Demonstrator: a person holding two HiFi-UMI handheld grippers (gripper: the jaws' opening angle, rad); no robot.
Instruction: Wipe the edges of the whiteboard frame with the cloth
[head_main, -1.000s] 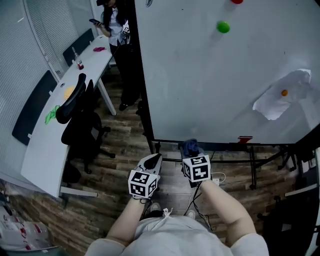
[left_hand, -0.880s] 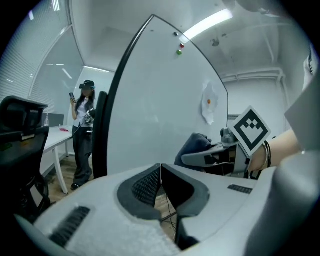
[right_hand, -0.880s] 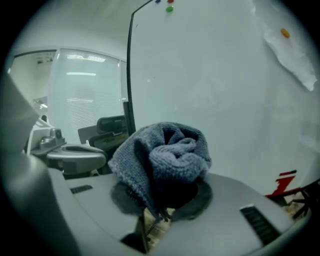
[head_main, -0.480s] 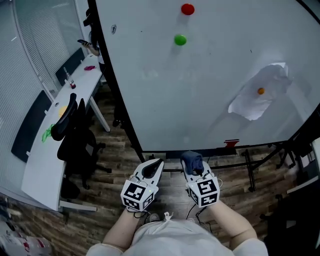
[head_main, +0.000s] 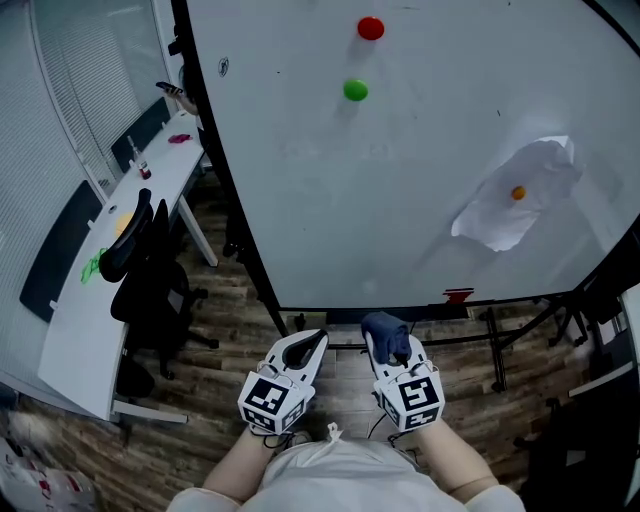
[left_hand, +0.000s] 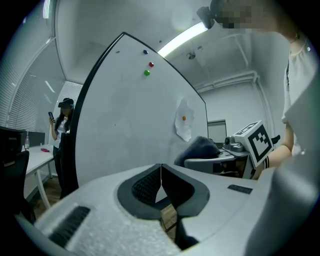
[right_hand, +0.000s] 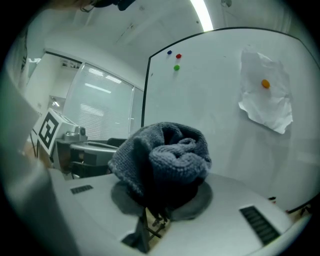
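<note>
A big whiteboard (head_main: 400, 170) in a thin black frame (head_main: 240, 230) stands in front of me, its bottom edge (head_main: 400, 305) just beyond both grippers. My right gripper (head_main: 385, 335) is shut on a bunched dark grey knitted cloth (head_main: 386, 333) (right_hand: 165, 160), held low, a little short of that bottom edge. My left gripper (head_main: 305, 345) is shut and holds nothing, its black pads (left_hand: 150, 185) pressed together. In the left gripper view the cloth (left_hand: 200, 148) shows off to the right, with the board (left_hand: 130, 115) ahead.
A crumpled paper (head_main: 515, 205) with an orange magnet, plus red (head_main: 370, 28) and green (head_main: 355, 90) magnets, stick to the board. A black office chair (head_main: 150, 270) and white desk (head_main: 100, 270) stand at left. A person (left_hand: 61, 125) stands beyond the board's left edge. The stand's legs (head_main: 500, 340) cross the wooden floor.
The view has swung left and up, so the board's left frame edge now shows. Both grippers have dropped slightly lower in the head view, the cloth still in the right one.
</note>
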